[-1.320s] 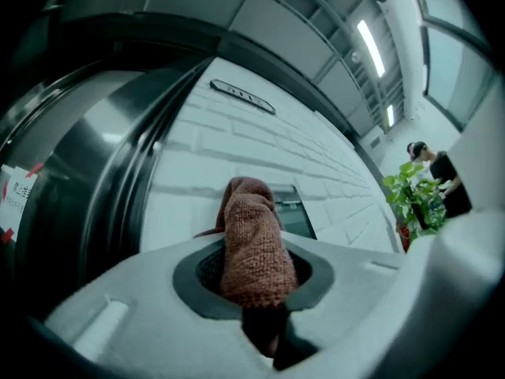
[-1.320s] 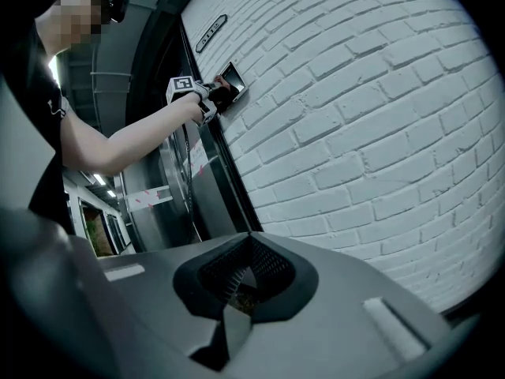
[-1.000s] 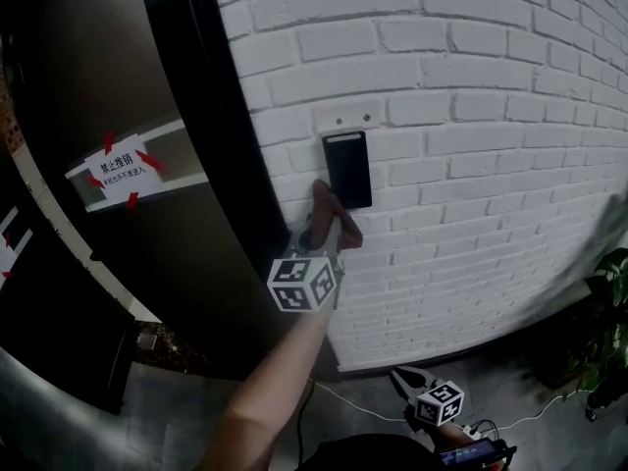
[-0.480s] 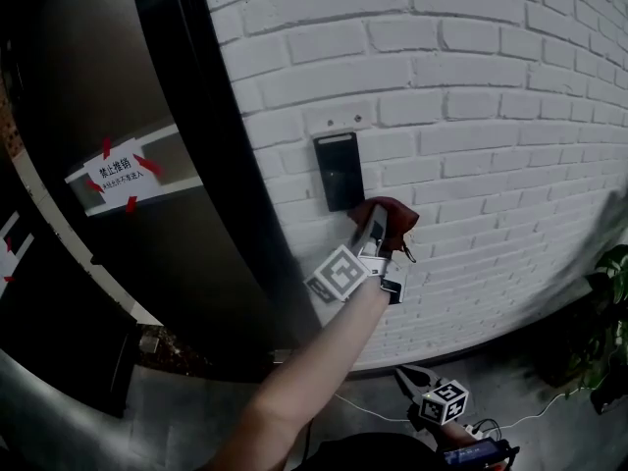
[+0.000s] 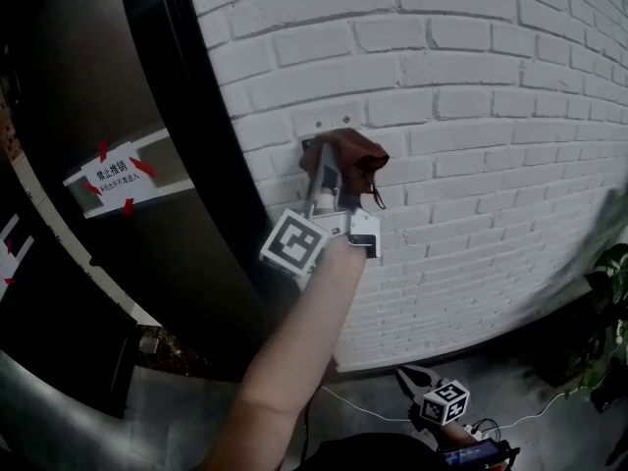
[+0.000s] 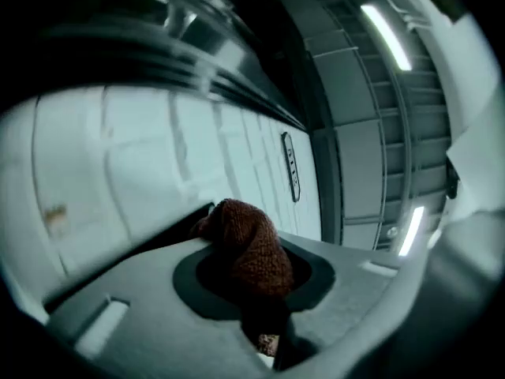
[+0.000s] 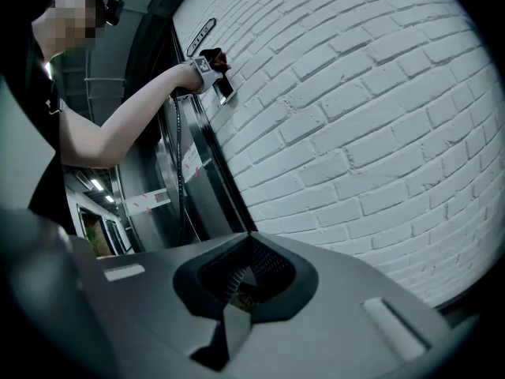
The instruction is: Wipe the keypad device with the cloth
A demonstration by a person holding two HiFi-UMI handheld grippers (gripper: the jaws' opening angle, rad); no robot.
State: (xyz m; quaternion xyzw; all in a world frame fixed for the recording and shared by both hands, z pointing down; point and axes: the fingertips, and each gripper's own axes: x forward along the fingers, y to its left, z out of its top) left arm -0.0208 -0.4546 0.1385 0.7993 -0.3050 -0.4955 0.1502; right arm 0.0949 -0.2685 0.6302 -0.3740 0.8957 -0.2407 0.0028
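Pressing the cloth point(image 5: 355, 153) over the keypad device point(image 7: 225, 89), your left hand-held gripper point(image 5: 327, 170) clamps it for wiping; your right hand-held gripper point(image 5: 405, 381) hangs near you, closed and empty.

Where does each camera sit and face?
Head view: on the head, looking at the brick wall; shows the forearm, left gripper, right gripper.
Left gripper view: on the left gripper, looking along the wall; its jaws pinch the cloth.
Right gripper view: low, looking up the wall; shows the forearm.
All three share the cloth.
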